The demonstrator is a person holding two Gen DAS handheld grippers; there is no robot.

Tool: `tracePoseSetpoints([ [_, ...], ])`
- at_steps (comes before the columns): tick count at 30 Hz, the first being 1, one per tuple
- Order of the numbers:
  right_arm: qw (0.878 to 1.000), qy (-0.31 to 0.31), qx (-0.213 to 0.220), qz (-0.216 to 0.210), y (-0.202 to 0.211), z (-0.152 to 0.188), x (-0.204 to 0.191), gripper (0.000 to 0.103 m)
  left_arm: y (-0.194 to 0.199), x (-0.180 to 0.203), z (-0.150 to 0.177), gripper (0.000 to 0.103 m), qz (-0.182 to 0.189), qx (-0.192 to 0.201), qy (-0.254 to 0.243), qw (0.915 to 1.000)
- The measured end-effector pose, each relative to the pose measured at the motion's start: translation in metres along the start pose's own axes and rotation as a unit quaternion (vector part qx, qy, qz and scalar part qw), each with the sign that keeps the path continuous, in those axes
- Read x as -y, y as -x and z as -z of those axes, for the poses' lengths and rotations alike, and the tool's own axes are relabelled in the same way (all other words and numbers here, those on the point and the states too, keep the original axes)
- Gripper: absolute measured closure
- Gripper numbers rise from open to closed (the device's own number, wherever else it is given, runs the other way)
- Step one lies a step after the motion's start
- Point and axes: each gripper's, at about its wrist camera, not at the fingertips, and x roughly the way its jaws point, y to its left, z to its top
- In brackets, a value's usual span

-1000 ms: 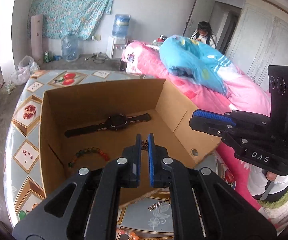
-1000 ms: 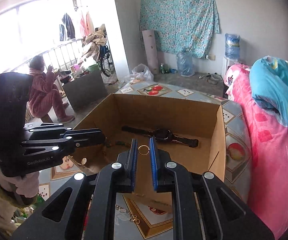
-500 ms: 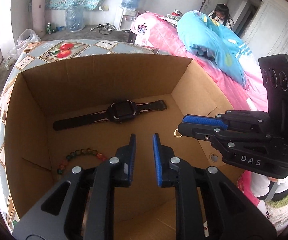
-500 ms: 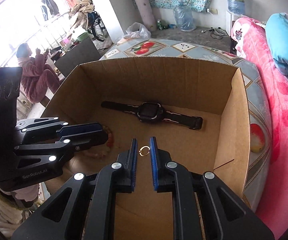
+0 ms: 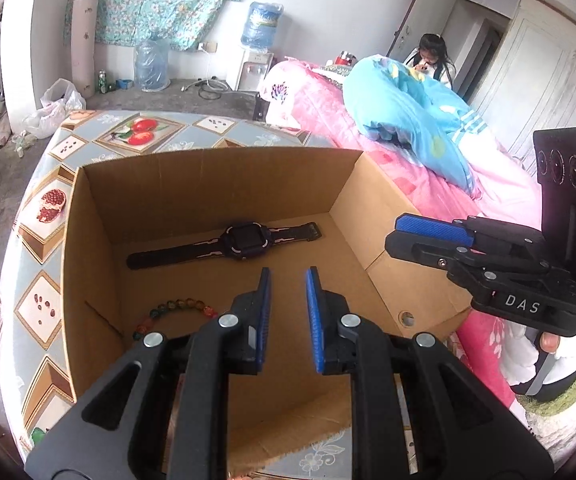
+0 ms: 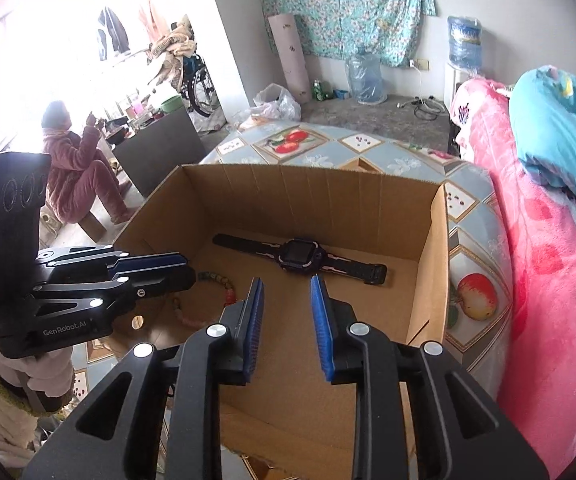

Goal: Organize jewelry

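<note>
Right now both tongs hang over an open cardboard box [image 5: 88, 240] that sits on a bench [image 5: 48, 208] covered with a fruit-patterned cloth. The left tongs [image 5: 287, 280] have their blue-lined fingers spread apart with nothing between them, poised above the middle of the box floor. The right tongs [image 6: 287, 286] are likewise parted and empty; in the left wrist view the right tongs [image 5: 416, 236] come in from the side, over the box's right wall, while in the right wrist view the left tongs [image 6: 176, 268] reach in over the opposite wall.

Inside the box, a black watch [image 5: 244, 240] lies flat with its strap stretched out, near the far wall. A bracelet of coloured beads [image 5: 176, 308] lies on the box floor nearer the left wall, well apart from the watch and partly hidden behind the left tongs. Seen from the right wrist, the bracelet [image 6: 224, 288] lies just beside the tip of the left tongs, and the watch [image 6: 300, 256] lies beyond the right tongs' fingers.

A bed with pink bedding [image 5: 368, 140] stands beside the bench.
</note>
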Motion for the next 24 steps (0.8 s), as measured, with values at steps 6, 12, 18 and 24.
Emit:
tracePoseSetpoints([
  [6, 0.996, 0.016, 0.081, 0.016, 0.063, 0.028, -0.022, 0.048, 0.058, 0.01, 0.031, 0.085, 0.009, 0.06, -0.027, 0.9978],
  [12, 0.993, 0.005, 0.108, 0.039, 0.095, 0.08, -0.037, 0.036, 0.094, 0.022, 0.08, 0.079, 0.022, 0.084, -0.054, 0.9948],
  [18, 0.996, -0.052, 0.058, 0.052, 0.07, 0.138, -0.03, 0.031, 0.082, 0.033, 0.129, 0.079, 0.016, 0.043, -0.085, 0.9954],
  [24, 0.992, -0.075, 0.007, 0.106, 0.017, 0.182, -0.021, 0.031, 0.041, 0.032, 0.158, 0.079, -0.01, 0.003, -0.072, 0.9973],
])
